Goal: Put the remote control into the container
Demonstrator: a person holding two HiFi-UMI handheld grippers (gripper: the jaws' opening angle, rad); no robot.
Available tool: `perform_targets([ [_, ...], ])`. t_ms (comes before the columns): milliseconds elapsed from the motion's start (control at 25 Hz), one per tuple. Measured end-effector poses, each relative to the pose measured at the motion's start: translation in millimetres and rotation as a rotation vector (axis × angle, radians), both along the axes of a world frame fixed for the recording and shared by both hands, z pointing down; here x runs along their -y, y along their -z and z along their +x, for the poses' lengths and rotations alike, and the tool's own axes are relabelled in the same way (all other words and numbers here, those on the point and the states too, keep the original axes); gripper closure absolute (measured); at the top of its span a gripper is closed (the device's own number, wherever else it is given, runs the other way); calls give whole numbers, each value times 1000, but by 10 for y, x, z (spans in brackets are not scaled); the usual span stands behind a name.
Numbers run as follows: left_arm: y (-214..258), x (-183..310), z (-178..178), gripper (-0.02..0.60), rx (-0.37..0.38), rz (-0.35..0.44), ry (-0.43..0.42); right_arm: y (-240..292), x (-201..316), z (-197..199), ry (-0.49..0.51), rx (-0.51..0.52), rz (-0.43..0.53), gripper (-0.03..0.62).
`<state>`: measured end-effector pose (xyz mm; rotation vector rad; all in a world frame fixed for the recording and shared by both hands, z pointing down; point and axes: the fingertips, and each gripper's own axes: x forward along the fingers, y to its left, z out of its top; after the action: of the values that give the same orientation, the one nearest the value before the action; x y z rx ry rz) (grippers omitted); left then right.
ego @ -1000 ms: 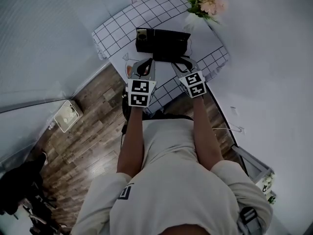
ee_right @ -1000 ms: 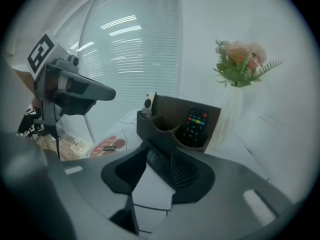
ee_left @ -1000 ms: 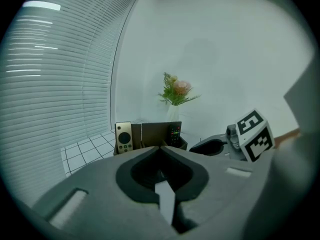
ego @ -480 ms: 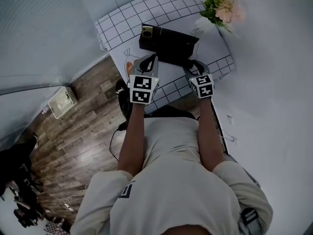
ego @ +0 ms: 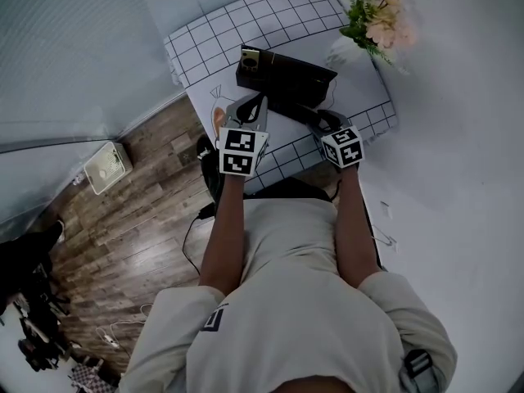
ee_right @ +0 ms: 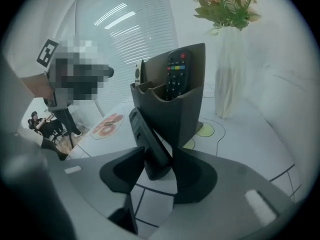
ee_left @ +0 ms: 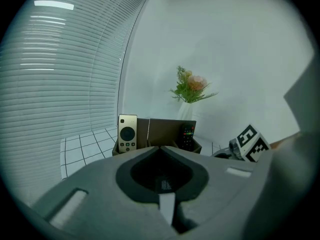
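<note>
Read the left hand-held gripper point(ee_left: 161, 148) as pressed together and empty, waiting at 6 o'clock of the container point(ee_left: 162, 130). Find a gold remote point(ee_left: 127, 132) standing upright in the 9 o'clock compartment, and a black remote point(ee_left: 187, 135) upright toward the 3 o'clock end. Treat both as already stowed.

Moving right, read the right hand-held gripper point(ee_right: 158, 150) as closing, pinching the dark remote control point(ee_right: 147, 134) by both sides. Locate this remote control outside the container, tilted, at 6 o'clock of the near wall, low over the bench point(ee_right: 255, 134); contact with the bench not determinable.

Judge the task as partly done: grasp in progress. Still to do: lifting over the rim, lowering into a free compartment, release.

Expect no legible brand or lettering. Note only coloured buttons on the black remote, square black-and-white patterns on the marker cube point(ee_left: 250, 143), and a small unreadable mark on the sleeve point(ego: 211, 319).
</note>
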<state>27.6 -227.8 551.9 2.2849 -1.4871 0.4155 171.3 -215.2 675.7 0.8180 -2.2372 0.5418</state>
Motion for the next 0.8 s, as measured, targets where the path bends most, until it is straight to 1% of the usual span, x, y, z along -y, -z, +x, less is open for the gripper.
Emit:
perform_targets([
  [120,20,-5,25,578,6,-1,-5,-4,-237,-100,89,26,-83,448],
  [240,32,-28,55,578,17,-2,-11,-4,-509,-227,177,52,-157,470],
  [320,27,-64,109,578,32,-9,-27,-25,-710,-324,210,72,-209,478],
  [400,49,-106,182,578,44,-11,-54,-63,-882,-422,227,69,-226,489],
  [480,102,-150,215,578,51,-6,-68,-89,-964,-499,243,38,-186,467],
  [600,191,-209,234,578,68,4,-81,-99,-999,-530,254,-22,-95,476],
  [800,271,-297,205,578,101,6,-101,18,-939,-490,208,-116,54,499],
])
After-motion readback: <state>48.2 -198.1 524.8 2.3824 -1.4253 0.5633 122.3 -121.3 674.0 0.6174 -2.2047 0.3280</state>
